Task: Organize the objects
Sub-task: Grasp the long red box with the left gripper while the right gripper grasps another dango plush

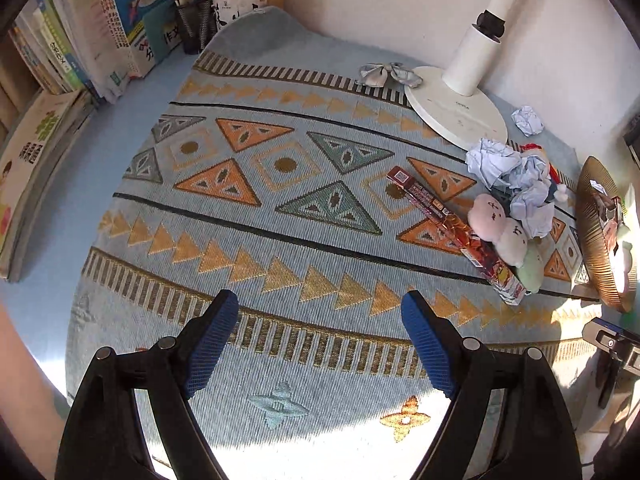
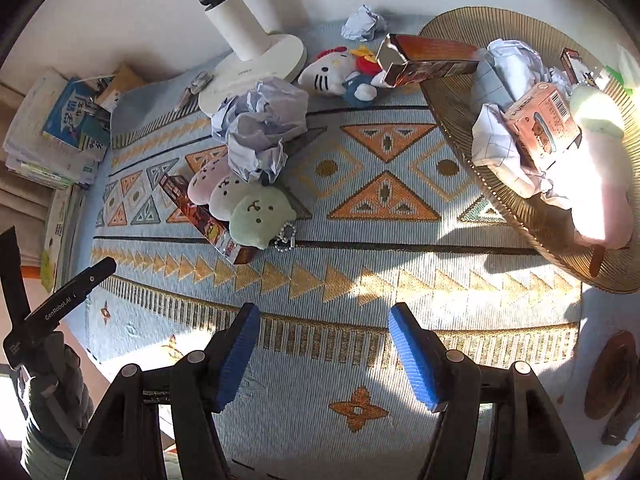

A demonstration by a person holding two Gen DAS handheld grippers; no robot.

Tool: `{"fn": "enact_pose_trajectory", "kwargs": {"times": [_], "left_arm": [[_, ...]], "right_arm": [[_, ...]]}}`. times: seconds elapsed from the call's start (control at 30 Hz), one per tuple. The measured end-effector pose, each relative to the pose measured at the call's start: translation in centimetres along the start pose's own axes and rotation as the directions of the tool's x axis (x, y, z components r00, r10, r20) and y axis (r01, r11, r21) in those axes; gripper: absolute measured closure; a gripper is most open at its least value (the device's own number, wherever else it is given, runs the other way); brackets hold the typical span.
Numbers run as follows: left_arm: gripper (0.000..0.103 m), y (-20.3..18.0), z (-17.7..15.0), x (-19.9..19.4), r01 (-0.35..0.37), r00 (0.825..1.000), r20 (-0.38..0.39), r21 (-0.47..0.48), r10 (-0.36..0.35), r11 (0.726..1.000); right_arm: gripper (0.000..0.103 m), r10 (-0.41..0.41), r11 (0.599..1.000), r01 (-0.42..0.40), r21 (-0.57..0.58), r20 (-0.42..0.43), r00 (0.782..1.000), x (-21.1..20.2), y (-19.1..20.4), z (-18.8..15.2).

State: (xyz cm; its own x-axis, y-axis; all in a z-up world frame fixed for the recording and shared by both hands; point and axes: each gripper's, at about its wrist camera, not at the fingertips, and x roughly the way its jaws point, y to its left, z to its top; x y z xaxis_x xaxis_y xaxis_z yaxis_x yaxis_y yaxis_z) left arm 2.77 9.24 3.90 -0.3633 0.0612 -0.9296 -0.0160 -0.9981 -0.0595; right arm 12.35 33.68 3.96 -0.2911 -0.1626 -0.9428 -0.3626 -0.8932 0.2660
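Observation:
On the patterned blue mat [image 2: 360, 240] lie a long red box [image 2: 208, 220], a three-ball plush [image 2: 240, 200] leaning on it, a pile of crumpled paper [image 2: 260, 120] and a cat plush [image 2: 332, 72]. The gold woven tray [image 2: 520, 220] at the right holds a pink carton [image 2: 540, 128], crumpled paper and a pink-green plush. A brown box [image 2: 432, 60] rests on its rim. My right gripper [image 2: 324, 316] hovers open over bare mat, nothing between its fingers. My left gripper [image 1: 320, 304] is open too, left of the red box [image 1: 452, 236] and plush [image 1: 504, 228].
A white lamp base [image 1: 456, 116] stands at the back by the wall, with a small paper ball [image 1: 528, 120] beside it. Stacked books [image 1: 80, 40] and a mesh pen holder [image 1: 196, 20] fill the back left. The mat's middle [image 1: 280, 200] is bare.

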Motion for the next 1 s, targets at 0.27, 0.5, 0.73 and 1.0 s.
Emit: {"fn": "enact_pose_trajectory", "kwargs": {"times": [0.27,0.5,0.73,1.0], "left_arm": [[0.021,0.5,-0.8,3.6,0.118,0.991,-0.049,-0.080,-0.122,0.990],[0.021,-1.9,3.2,3.2,0.274,0.961,-0.008,-0.095,-0.276,0.957],[0.021,-4.7,5.7,4.9,0.288,0.956,-0.029,-0.079,-0.291,0.954],[0.021,-2.4,5.0,6.0,0.291,0.951,-0.068,-0.120,-0.301,0.949]], "right_arm": [[0.037,-0.047,0.997,0.048,-0.068,0.015,0.999,-0.2,3.5,-0.9],[0.037,-0.047,0.988,0.055,-0.142,0.061,0.997,2.7,6.4,3.6],[0.037,-0.045,0.990,0.045,-0.134,-0.003,0.999,6.9,5.8,6.6],[0.059,0.014,0.989,-0.024,-0.143,-0.065,0.998,7.2,8.8,3.7]]}}
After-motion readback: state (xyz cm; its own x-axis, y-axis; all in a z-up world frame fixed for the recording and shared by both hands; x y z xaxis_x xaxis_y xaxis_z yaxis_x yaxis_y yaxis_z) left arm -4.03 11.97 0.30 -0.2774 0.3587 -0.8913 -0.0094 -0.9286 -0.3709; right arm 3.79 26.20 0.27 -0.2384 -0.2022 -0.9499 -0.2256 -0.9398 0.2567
